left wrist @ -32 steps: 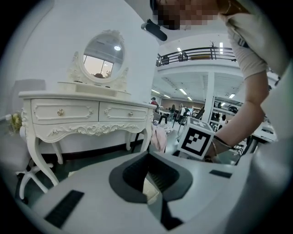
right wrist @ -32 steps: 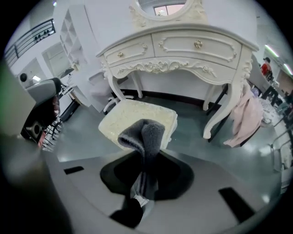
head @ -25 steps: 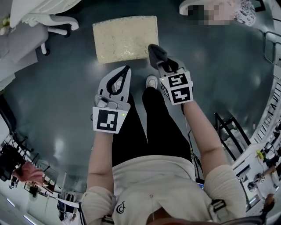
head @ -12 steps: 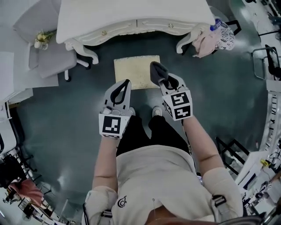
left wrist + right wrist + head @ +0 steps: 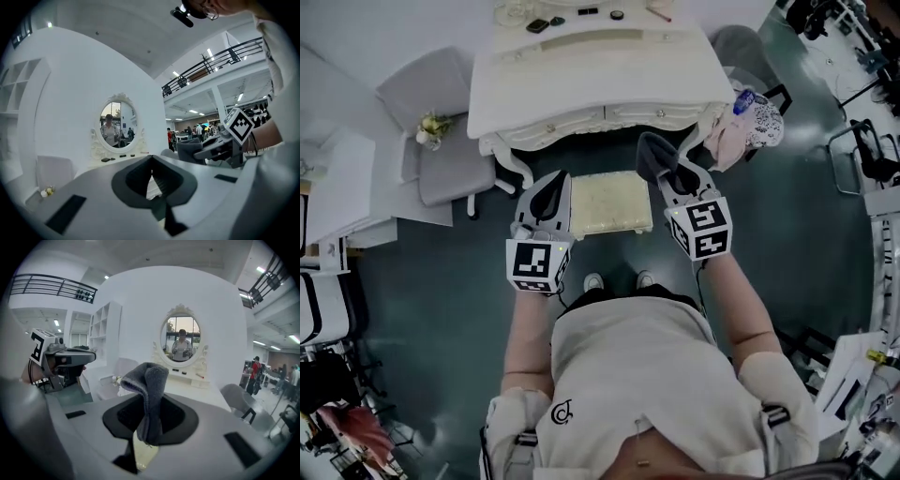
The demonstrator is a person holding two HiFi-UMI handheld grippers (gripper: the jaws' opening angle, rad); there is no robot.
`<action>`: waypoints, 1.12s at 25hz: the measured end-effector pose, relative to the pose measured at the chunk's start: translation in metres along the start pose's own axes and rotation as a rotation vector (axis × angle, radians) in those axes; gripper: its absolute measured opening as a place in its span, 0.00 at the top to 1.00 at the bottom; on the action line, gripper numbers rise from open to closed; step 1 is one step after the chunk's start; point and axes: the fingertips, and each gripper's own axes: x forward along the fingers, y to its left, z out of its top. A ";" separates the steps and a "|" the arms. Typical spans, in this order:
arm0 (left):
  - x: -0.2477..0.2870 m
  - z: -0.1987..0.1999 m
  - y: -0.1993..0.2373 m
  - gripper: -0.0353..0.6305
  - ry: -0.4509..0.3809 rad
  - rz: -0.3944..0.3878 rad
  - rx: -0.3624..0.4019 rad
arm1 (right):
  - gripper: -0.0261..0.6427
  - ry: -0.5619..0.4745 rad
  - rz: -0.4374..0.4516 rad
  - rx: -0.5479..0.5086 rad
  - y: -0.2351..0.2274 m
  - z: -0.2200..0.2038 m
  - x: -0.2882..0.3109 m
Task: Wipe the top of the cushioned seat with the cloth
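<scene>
The cushioned seat [image 5: 609, 202] is a cream square stool top, standing on the dark floor just in front of the white dressing table [image 5: 591, 84]. A grey cloth [image 5: 650, 153] sticks up from my right gripper [image 5: 662, 169], which is shut on it above the seat's right edge. In the right gripper view the cloth [image 5: 149, 390] folds over between the jaws, with a bit of cream seat [image 5: 143, 453] below. My left gripper [image 5: 561, 178] hovers over the seat's left edge, shut and holding nothing; its tips [image 5: 151, 159] meet in the left gripper view.
A grey chair [image 5: 441, 141] with a small flower pot stands left of the table. Pink and patterned clothes [image 5: 748, 127] hang at the table's right corner. An oval mirror [image 5: 182, 338] rises behind the tabletop. The person's feet [image 5: 617, 280] are just short of the seat.
The view has pulled back and the dressing table has come fully into sight. Both grippers now flank the seat, closer to the table. Neither grip has changed.
</scene>
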 end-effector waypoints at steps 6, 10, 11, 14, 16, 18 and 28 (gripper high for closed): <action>-0.003 0.054 0.010 0.93 -0.072 -0.004 0.040 | 0.84 -0.103 -0.030 -0.020 -0.010 0.057 -0.017; -0.002 0.085 0.017 0.93 -0.124 -0.011 0.090 | 0.84 -0.182 -0.036 -0.043 -0.013 0.093 -0.020; -0.002 0.088 0.017 0.93 -0.126 -0.016 0.098 | 0.84 -0.198 -0.038 -0.047 -0.013 0.098 -0.021; -0.002 0.083 0.015 0.93 -0.097 -0.032 0.108 | 0.84 -0.225 -0.036 -0.047 -0.010 0.100 -0.024; -0.001 0.078 0.014 0.93 -0.074 -0.042 0.119 | 0.84 -0.239 -0.030 -0.047 -0.008 0.098 -0.026; 0.000 0.077 0.011 0.93 -0.070 -0.049 0.131 | 0.85 -0.256 -0.027 -0.050 -0.006 0.099 -0.029; -0.005 0.074 0.010 0.93 -0.083 -0.035 0.077 | 0.86 -0.284 -0.002 -0.061 0.006 0.090 -0.035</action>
